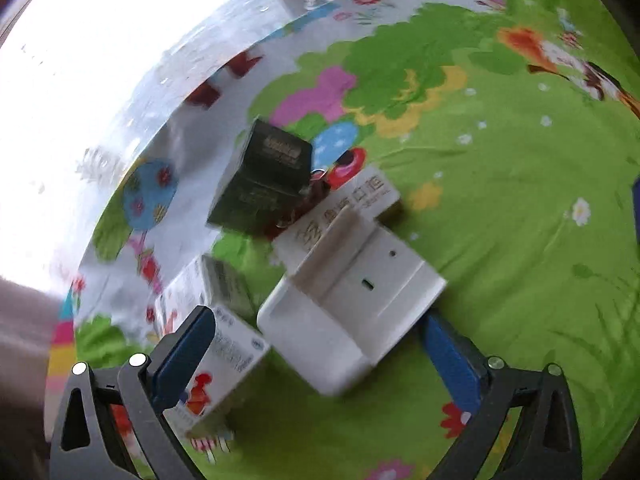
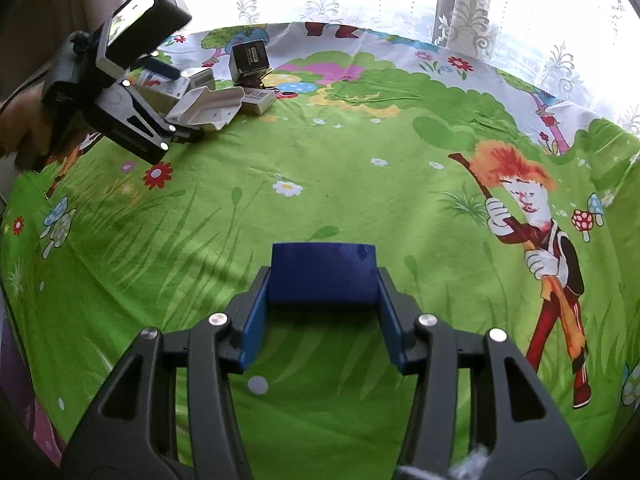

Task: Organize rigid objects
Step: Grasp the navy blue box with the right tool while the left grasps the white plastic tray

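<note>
The left gripper [image 1: 316, 344] stands wide open. Between its two blue fingers [image 1: 188, 352], low in the left wrist view, lies the white plastic holder [image 1: 352, 304]. The holder's long axis runs from lower left up to upper right, skewed to the line of the fingers, so the jaws would close across its shorter width. Neither pad seems to touch it, though the picture is smeared with motion and I would not swear to that.

The left finger sits against, or just in front of, a white medicine box [image 1: 224, 364] with a red figure printed on it. That box crowds the holder's lower left side.

Beyond the holder's far end, toward the middle of the frame, a pale box with large characters [image 1: 352, 204] lies touching or just beside it. Further up and left stands a dark box [image 1: 268, 176].

The right gripper [image 2: 322, 304] is well apart from all this. In the right wrist view it is clamped on a blue block [image 2: 322, 272] at the lower middle of the frame, hanging over bare green cloth [image 2: 360, 168]. The cluster of boxes and the left gripper [image 2: 176, 104] show small in its upper left corner.

So the left hand is plainly the nearer one, and my guess is that the holder is its next pick. The squeeze would want care, since the medicine box is close enough to be caught or shoved.
</note>
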`<state>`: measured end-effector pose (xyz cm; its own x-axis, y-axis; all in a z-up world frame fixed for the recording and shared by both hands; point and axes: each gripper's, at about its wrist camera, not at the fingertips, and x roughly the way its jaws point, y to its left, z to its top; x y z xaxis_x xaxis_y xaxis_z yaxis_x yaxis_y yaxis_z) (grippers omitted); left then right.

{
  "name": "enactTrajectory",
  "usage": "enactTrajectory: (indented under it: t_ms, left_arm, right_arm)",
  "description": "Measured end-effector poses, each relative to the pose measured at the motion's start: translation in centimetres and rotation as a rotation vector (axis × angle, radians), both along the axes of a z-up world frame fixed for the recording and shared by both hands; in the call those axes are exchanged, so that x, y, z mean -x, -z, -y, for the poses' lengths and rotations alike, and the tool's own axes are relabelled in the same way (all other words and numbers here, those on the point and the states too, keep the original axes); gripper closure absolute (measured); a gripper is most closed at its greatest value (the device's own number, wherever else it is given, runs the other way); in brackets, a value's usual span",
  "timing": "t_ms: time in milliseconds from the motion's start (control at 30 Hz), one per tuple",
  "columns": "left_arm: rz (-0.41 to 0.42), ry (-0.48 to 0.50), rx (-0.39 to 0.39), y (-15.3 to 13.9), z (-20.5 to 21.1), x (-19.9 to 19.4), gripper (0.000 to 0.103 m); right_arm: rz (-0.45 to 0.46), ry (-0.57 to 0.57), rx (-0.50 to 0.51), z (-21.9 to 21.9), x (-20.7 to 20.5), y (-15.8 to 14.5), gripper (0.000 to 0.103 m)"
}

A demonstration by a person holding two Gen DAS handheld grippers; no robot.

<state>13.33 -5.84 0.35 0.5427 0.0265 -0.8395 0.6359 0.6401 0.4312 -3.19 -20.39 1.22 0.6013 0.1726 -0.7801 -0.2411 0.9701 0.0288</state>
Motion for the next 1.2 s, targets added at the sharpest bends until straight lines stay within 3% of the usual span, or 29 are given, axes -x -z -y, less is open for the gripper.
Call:
enactTrajectory:
  t_ms: [67,100,133,200,233,267,367,467,500,533,567,600,733,800,833,867,933,967,1000,1033,1067,1100,1133,1200]
  left_arm:
    - [-0.047,-0.047,0.059,-0.1,-0.4,-0.4,0.009]
    - [-0.078,-0.060,0.108,-0.2,-0.6,-0.2,0.031]
    - [-0.086,-0.091,0.156,-0.4,-1.0,0.2,0.036]
    - [-0.059,-0.152,0.154,-0.3,-1.2,1.4,0.067]
    - [-0.112,-0.193,0.243,-0.4,-1.8,2.8,0.084]
    - [-0.147,-0.227,0.306,-0.4,-2.3,3.9,0.092]
    - [-0.196,-0.348,0.449,-0.4,-3.6,8.5,0.094]
    - [-0.259,-0.321,0.586,-0.5,-3.9,12.1,0.089]
    - [-0.240,-0.310,0.585,-0.5,-3.8,12.8,0.080]
    - [-0.211,-0.301,0.569,-0.4,-3.5,13.1,0.058]
    - [-0.166,-0.296,0.536,-0.3,-3.6,13.2,0.043]
    - [-0.117,-0.304,0.503,-0.1,-3.6,12.9,0.020]
    - [-0.001,-0.267,0.435,-0.3,-2.8,11.2,0.016]
    - [0.031,-0.154,0.337,-0.6,-1.1,10.2,0.016]
    - [0.013,-0.108,0.298,-0.7,-0.5,9.9,0.016]
    - [-0.064,-0.090,0.278,-0.7,-0.1,8.7,0.016]
    - [-0.173,-0.182,0.405,-1.3,-1.3,7.1,0.016]
    - [-0.253,-0.293,0.560,-2.0,-2.9,6.3,0.016]
    - [-0.283,-0.378,0.662,-2.5,-3.8,5.9,0.016]
    - [-0.270,-0.502,0.801,-3.3,-5.0,5.8,0.016]
    - [-0.219,-0.594,0.880,-3.9,-5.4,6.1,0.016]
    - [-0.166,-0.667,0.926,-4.4,-5.7,6.4,0.015]
    - [-0.116,-0.741,0.949,-4.8,-5.5,6.4,0.007]
    - [-0.070,-0.902,0.880,-4.5,-3.9,5.2,0.000]
  right_arm:
    - [0.000,-0.001,0.000,0.0,-0.1,0.0,0.048]
    - [0.000,-0.001,-0.001,0.0,-0.1,0.0,0.048]
    - [-0.001,-0.001,-0.003,0.0,-0.1,0.0,0.048]
    - [-0.002,0.000,-0.010,0.1,-0.1,-0.1,0.048]
    - [-0.002,0.000,-0.013,0.2,-0.1,-0.1,0.048]
    - [-0.002,0.001,-0.014,0.2,-0.1,-0.1,0.048]
    - [-0.002,0.001,-0.015,0.2,-0.1,0.0,0.048]
    - [-0.001,0.002,-0.006,0.0,-0.1,0.0,0.048]
    - [-0.001,0.002,-0.005,0.0,-0.1,0.0,0.048]
    - [-0.001,0.002,-0.005,0.0,-0.1,0.0,0.048]
    - [-0.001,0.002,-0.006,0.0,-0.1,0.0,0.048]
    - [-0.001,0.001,-0.004,0.0,-0.1,0.0,0.048]
    - [-0.001,0.001,-0.004,0.0,-0.1,0.0,0.048]
    - [-0.001,0.001,-0.003,0.0,-0.1,0.0,0.048]
    - [-0.001,0.001,-0.004,0.0,-0.1,0.0,0.048]
    - [-0.001,0.001,-0.004,0.0,0.0,0.0,0.048]
    - [-0.002,-0.001,-0.011,0.0,-0.1,0.0,0.047]
    - [-0.003,-0.003,-0.014,0.1,-0.1,0.0,0.046]
    - [-0.004,-0.006,-0.019,0.1,-0.1,0.0,0.045]
    - [-0.005,-0.008,-0.024,0.1,-0.2,0.0,0.045]
    - [-0.005,-0.010,-0.026,0.2,-0.1,0.0,0.044]
    - [-0.006,-0.011,-0.029,0.2,-0.1,0.0,0.044]
    - [-0.006,-0.012,-0.029,0.2,-0.1,0.0,0.044]
    - [-0.005,-0.012,-0.028,0.2,-0.1,0.0,0.044]
